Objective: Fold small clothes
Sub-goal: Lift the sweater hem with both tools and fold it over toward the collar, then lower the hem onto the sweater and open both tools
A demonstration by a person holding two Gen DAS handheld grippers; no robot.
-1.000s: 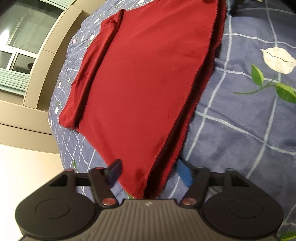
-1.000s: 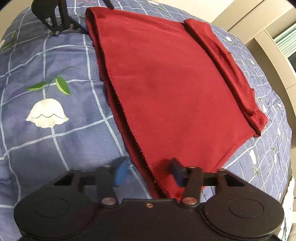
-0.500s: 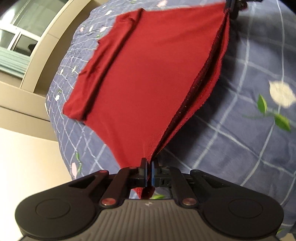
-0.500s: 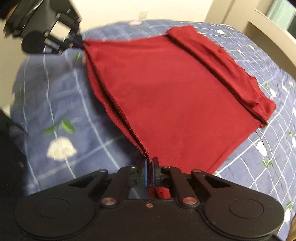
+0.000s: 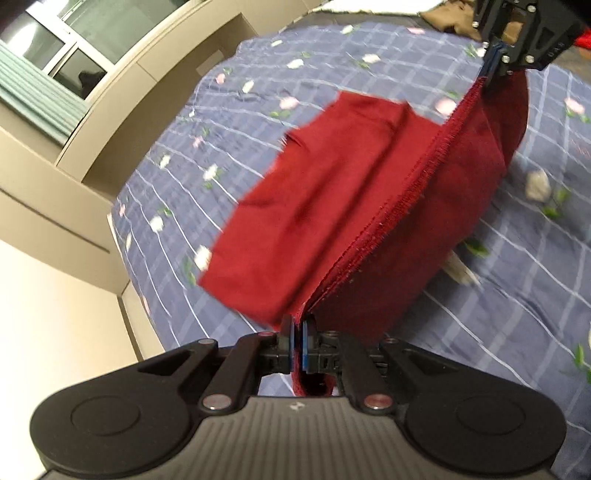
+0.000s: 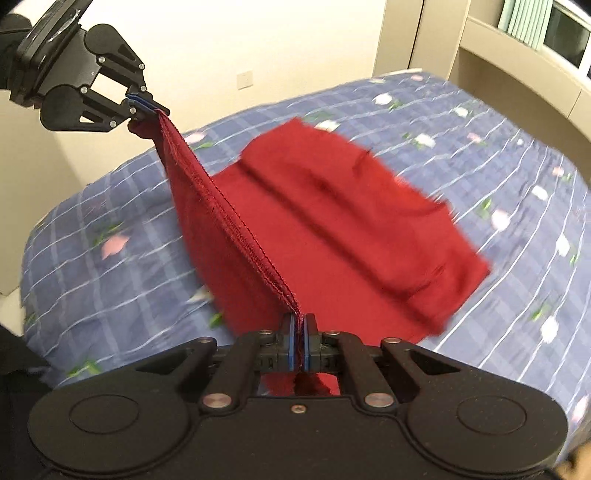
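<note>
A: Left gripper [image 5: 298, 341]?
B: Clamped on one corner of the red garment [image 5: 332, 206]. Blue pads pressed together, cloth pinched between them, a bit of red poking out behind the jaws.

A: Right gripper [image 6: 300, 343]?
B: Same, closed tight on the other corner of that hem. In the left wrist view it sits at the top right [image 5: 495, 62], cloth hanging from its tips. In the right wrist view the left one is at the top left [image 6: 142, 103].

A: So the hem runs between them?
B: Yes, the stitched hem [image 6: 236, 225] is pulled into a taut line from one gripper to the other, several layers stacked along it.

A: Where's the garment overall?
B: Near edge is lifted off the bed [image 6: 517, 177], held in the air by both grippers. The rest slopes down and away, and the far end looks to rest on the blue checked flower-print bedspread [image 5: 229, 122], about mid-bed. Far edge is motion-blurred, so contact there is not sure.

A: Folded already?
B: Partly: a lengthwise fold band [image 6: 362, 221] lies on top along one side.

A: Any containers?
B: Can't make one out. There's a brownish cloth heap [image 5: 450, 18] at the bed's far edge in the left wrist view, too blurred to name.

A: Background?
B: Window [image 5: 55, 55] and beige wall ledge [image 6: 517, 66] beyond the bed's far side.
</note>
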